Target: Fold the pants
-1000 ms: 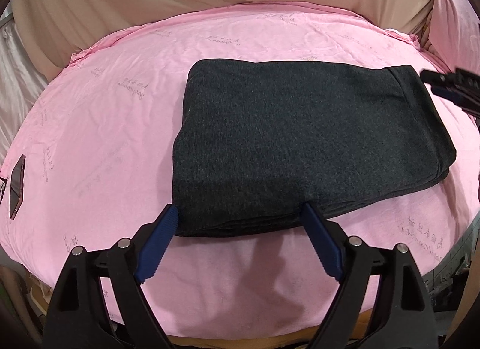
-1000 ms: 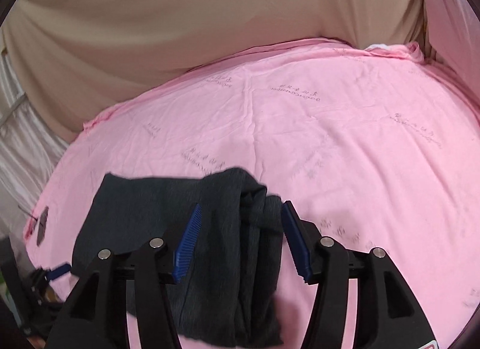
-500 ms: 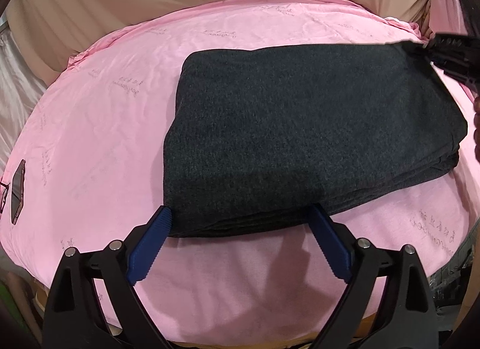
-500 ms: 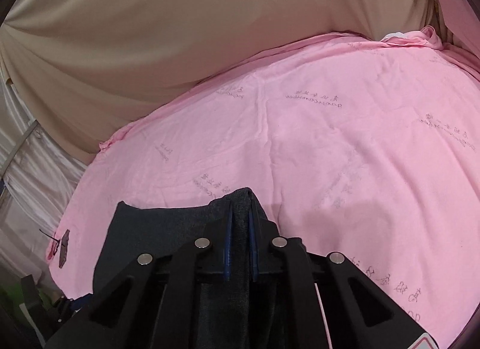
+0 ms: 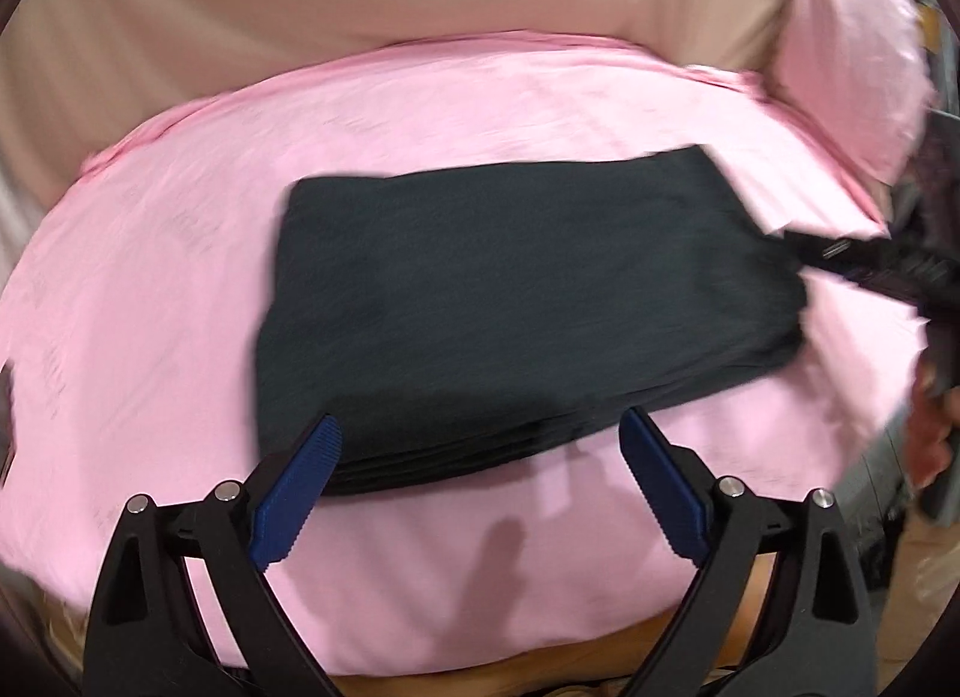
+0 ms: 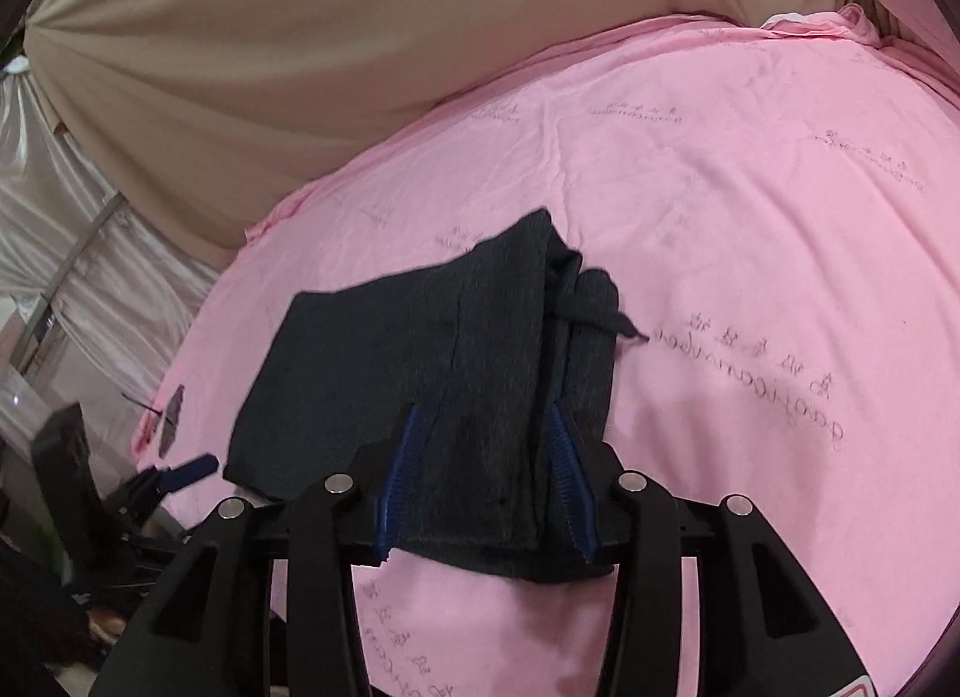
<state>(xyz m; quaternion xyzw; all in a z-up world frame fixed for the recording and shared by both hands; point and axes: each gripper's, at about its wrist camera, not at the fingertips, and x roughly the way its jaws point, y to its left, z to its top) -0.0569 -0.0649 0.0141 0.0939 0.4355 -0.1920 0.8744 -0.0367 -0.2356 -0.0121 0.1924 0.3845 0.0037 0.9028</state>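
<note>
Since the earlier frames the right gripper (image 6: 486, 475) pinched its jaws tight on the end of the folded pants (image 6: 432, 373) and has just been opening them again; the left wrist view now shows the dark bundle smaller and farther up the frame than before, and that picture is smeared with motion.

At the bottom of the right wrist view the blue pads stand partly apart, the end of the pants lying between them. The cloth fills most of the gap, but whether the pads still press on it cannot be told. A short drawstring (image 6: 624, 328) pokes out at the right edge of the bundle, onto the pink sheet (image 6: 750, 253).

At the bottom of the left wrist view the left gripper (image 5: 477, 475) has its jaws wide apart and empty, with the near edge of the pants (image 5: 510, 301) lying just above the tips. The pants are a flat dark rectangle in the middle of the frame, resting on the pink sheet (image 5: 180, 277) that covers the table. At the right edge the black right gripper (image 5: 864, 259) meets the bundle's far right end, with part of a hand (image 5: 927, 433) below it.

Beyond the sheet, a beige cloth backdrop (image 6: 360, 67) fills the top of both views.
</note>
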